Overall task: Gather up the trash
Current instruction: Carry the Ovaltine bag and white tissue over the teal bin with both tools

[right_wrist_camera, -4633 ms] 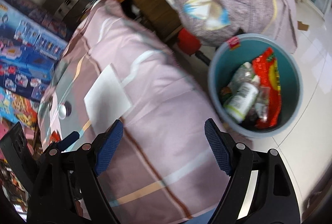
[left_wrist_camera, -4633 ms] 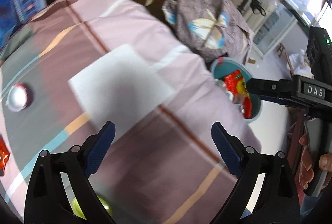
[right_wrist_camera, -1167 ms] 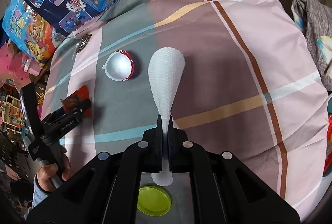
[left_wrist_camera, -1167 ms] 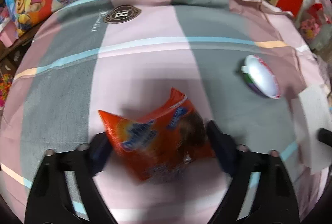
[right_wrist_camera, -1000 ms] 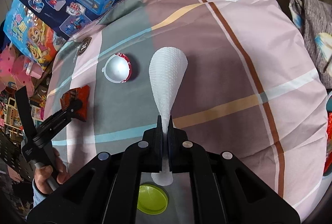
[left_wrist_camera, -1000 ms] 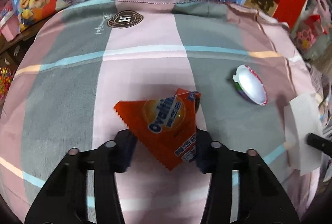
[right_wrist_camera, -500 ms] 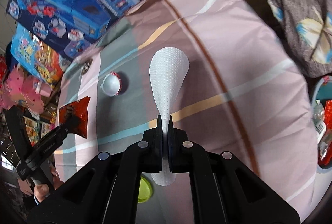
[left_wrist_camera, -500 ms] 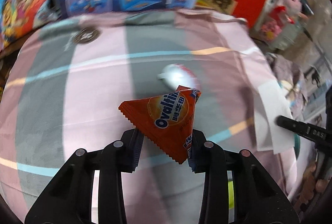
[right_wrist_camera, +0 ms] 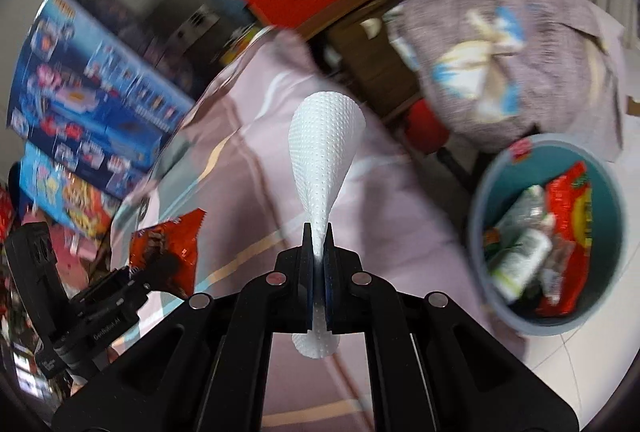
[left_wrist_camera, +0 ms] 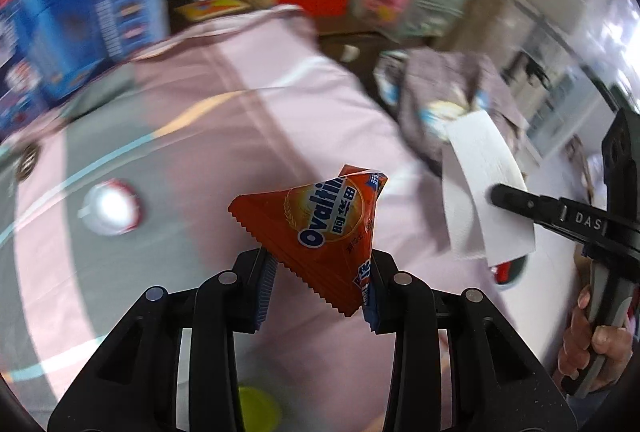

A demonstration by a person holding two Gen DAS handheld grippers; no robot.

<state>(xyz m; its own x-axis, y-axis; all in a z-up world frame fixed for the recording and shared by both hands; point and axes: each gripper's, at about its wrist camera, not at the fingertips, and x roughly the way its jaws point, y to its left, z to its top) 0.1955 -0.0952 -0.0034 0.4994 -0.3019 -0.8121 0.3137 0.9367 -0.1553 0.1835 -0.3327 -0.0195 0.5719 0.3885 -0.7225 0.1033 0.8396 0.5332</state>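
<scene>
My left gripper (left_wrist_camera: 316, 284) is shut on an orange Ovaltine snack packet (left_wrist_camera: 320, 228), held up off the pink-and-grey checked cloth (left_wrist_camera: 248, 120). My right gripper (right_wrist_camera: 318, 272) is shut on a white dimpled paper tissue (right_wrist_camera: 324, 136) that stands up between its pads. The tissue (left_wrist_camera: 480, 184) and right gripper (left_wrist_camera: 496, 196) also show at the right of the left wrist view. In the right wrist view the packet (right_wrist_camera: 168, 248) and left gripper (right_wrist_camera: 132, 280) sit at lower left. A teal trash bin (right_wrist_camera: 488, 188) with bottles and red wrappers stands on the floor to the right.
A round foil lid (left_wrist_camera: 110, 208) lies on the cloth at the left, and a yellow-green lid (left_wrist_camera: 256, 408) lies near the front edge. Toy boxes (right_wrist_camera: 88, 100) line the far side. A grey patterned bundle (right_wrist_camera: 512, 44) sits beyond the bin. A hand (left_wrist_camera: 592, 344) grips the right tool.
Both grippers have swung to the right with their loads, away from the toy boxes; the bin has come into the right wrist view. The packet has risen off the cloth.
</scene>
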